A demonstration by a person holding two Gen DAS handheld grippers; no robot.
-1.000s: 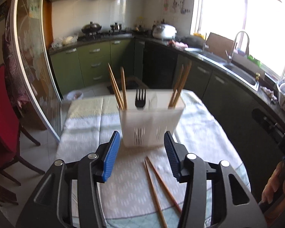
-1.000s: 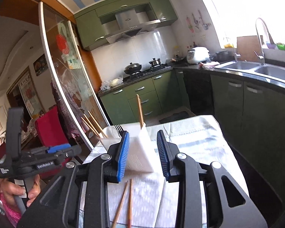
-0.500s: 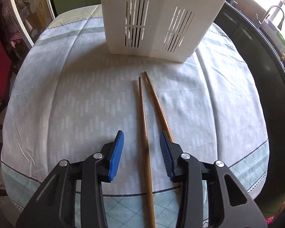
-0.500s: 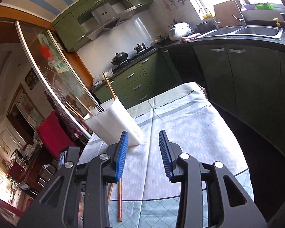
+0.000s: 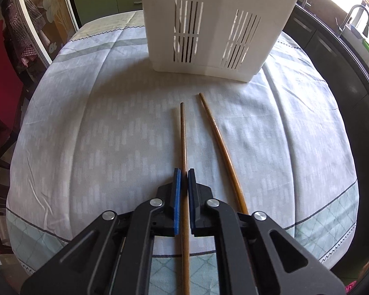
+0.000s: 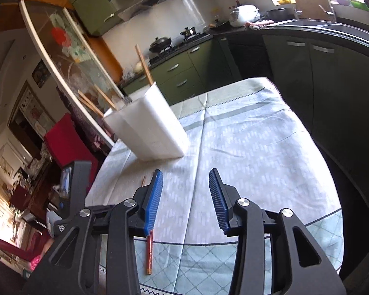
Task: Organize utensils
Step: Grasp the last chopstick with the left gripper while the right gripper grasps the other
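Left gripper (image 5: 184,172) squeezed tight on one brown chopstick (image 5: 183,132), second chopstick (image 5: 219,135) laid just beside, white holder (image 5: 219,24) behind, right gripper (image 6: 185,182) held wide open, nothing gripped

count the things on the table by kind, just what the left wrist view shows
Brown wooden chopsticks lying on the cloth: 2
White slotted plastic utensil holder: 1
Total: 3
The left hand-held gripper is shut on the left chopstick.
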